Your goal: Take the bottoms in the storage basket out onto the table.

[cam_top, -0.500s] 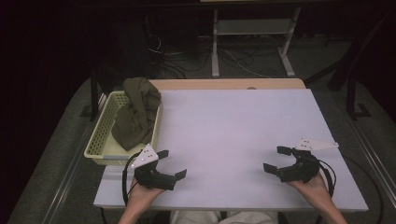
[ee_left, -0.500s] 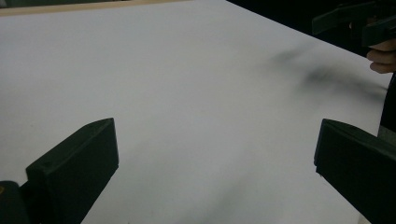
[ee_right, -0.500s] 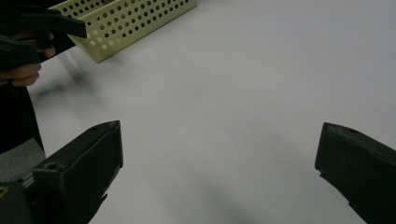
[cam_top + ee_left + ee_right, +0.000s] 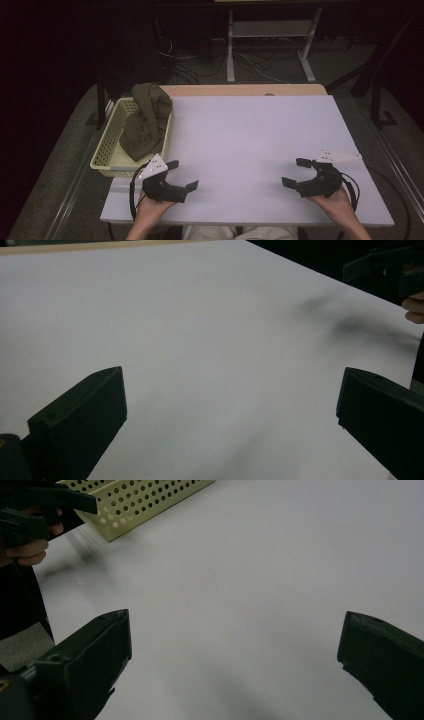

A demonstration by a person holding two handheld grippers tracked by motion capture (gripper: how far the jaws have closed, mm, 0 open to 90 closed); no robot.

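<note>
An olive-green cloth (image 4: 146, 120) lies bunched in a pale yellow perforated basket (image 4: 106, 151) at the table's left edge, partly hanging over its right rim. My left gripper (image 4: 182, 175) rests near the front left of the white table (image 4: 250, 135), just in front of the basket, jaws wide open with nothing between them (image 4: 230, 405). My right gripper (image 4: 296, 172) sits near the front right, also open and empty (image 4: 235, 650). In the right gripper view the basket's corner (image 4: 140, 500) and the other hand (image 4: 30, 550) appear at top left.
The table's wooden far edge (image 4: 240, 90) borders a dark floor with cables and a metal stand (image 4: 270, 45). Dark table legs stand at the far right (image 4: 375, 100). The white surface stretches between the two grippers.
</note>
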